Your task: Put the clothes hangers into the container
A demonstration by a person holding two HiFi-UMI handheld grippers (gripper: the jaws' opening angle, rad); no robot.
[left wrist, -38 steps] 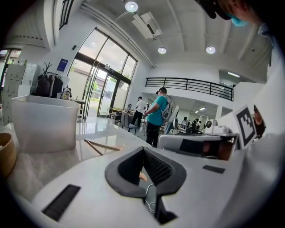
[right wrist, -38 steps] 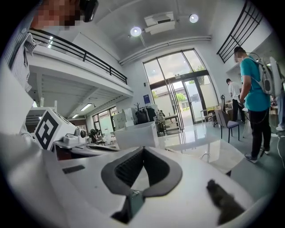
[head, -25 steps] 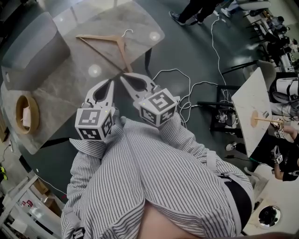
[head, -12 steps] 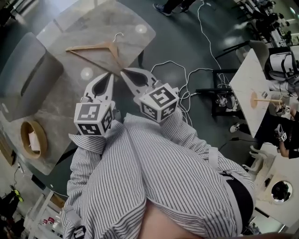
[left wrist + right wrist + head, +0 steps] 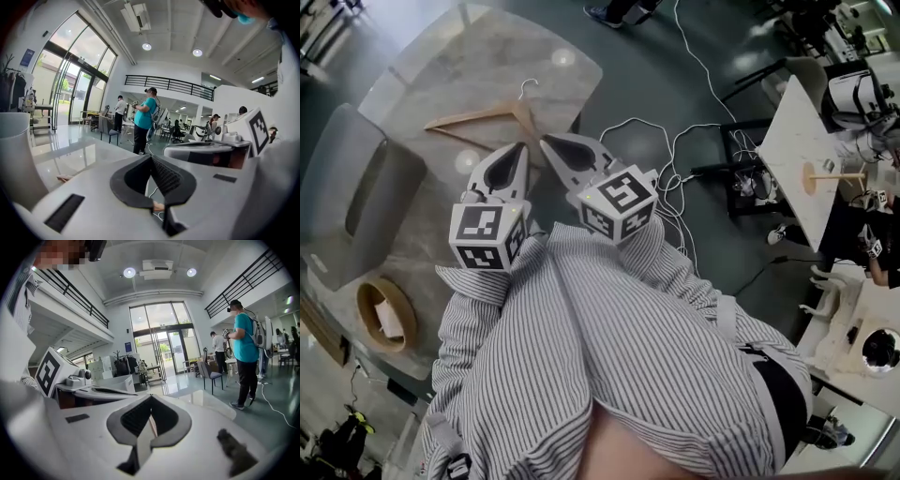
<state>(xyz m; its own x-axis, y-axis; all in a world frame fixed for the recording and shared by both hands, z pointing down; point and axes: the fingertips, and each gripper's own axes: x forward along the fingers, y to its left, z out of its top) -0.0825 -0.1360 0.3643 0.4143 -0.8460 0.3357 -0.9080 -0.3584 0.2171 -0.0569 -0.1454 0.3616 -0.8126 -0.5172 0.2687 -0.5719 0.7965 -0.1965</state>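
Note:
A wooden clothes hanger (image 5: 487,116) with a metal hook lies flat on the marble table (image 5: 422,66), just beyond both grippers. The grey container (image 5: 347,192) stands at the table's left side. My left gripper (image 5: 521,148) is held in front of the person's chest over the table's near edge, shut with nothing in it. My right gripper (image 5: 547,142) is beside it, also shut and holding nothing. In the left gripper view the left gripper (image 5: 151,157) has its jaws together. The right gripper (image 5: 151,398) shows the same in the right gripper view.
A round wooden bowl (image 5: 386,315) with paper in it sits on the table's near left corner. White cables (image 5: 670,178) trail over the dark floor to the right. A white table (image 5: 802,159) with a wooden stand is at far right. A person in a teal shirt (image 5: 142,115) stands nearby.
The head view has swung, so the table, container and bowl sit lower and further left in the frame. Both grippers stay shut side by side near the hanger.

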